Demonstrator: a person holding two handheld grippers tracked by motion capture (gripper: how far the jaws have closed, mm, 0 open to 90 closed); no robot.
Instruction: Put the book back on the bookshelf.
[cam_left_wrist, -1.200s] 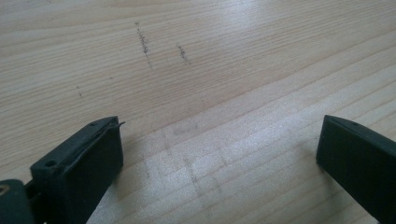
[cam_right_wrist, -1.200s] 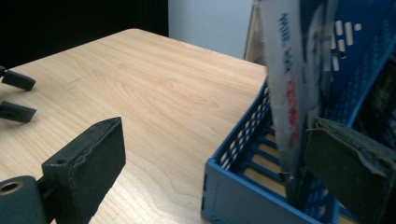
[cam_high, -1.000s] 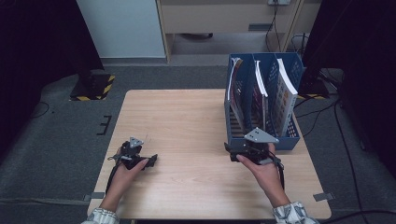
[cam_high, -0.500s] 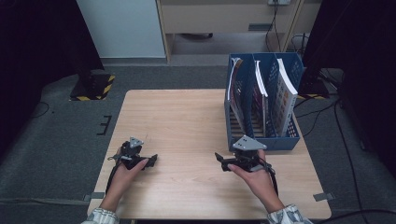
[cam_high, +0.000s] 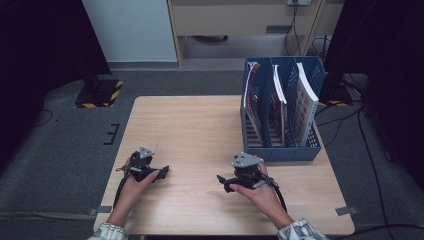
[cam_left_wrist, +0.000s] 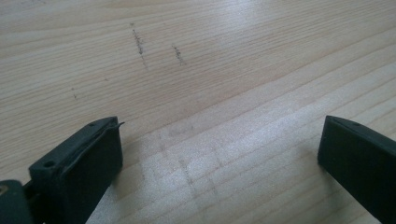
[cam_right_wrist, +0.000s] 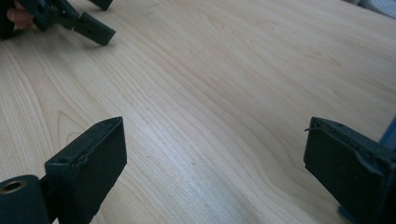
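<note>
Wooden table (cam_high: 200, 130) on grey carpet, dark room edges, a pale cabinet behind. Tabletop bare apart from one rack at its right side.

Left: left gripper (cam_high: 159, 174) lies low at the near left of the table, hand wrapped round it, cable trailing back over the edge. In the left gripper view its jaws stand wide apart with only bare wood grain and a few scuff marks between them. It holds nothing. Reads as parked, out of the way.

Middle: right gripper (cam_high: 223, 181) sits near the table's front, jaws pointed left toward the other hand; the right gripper view looks across the wood to the left gripper (cam_right_wrist: 74, 16) at the far top corner. Its jaws are also spread wide, nothing between them. A sliver of blue shows at that view's right edge, so the rack is just beside it.

Right: blue file rack (cam_high: 300, 150), upright, three slots. Books (cam_high: 305, 107) stand on edge in it, leaning slightly, spines up. The rack keeps them vertical and separated.

Judgement: books look filed; both hands at rest, clear of the rack.
</note>
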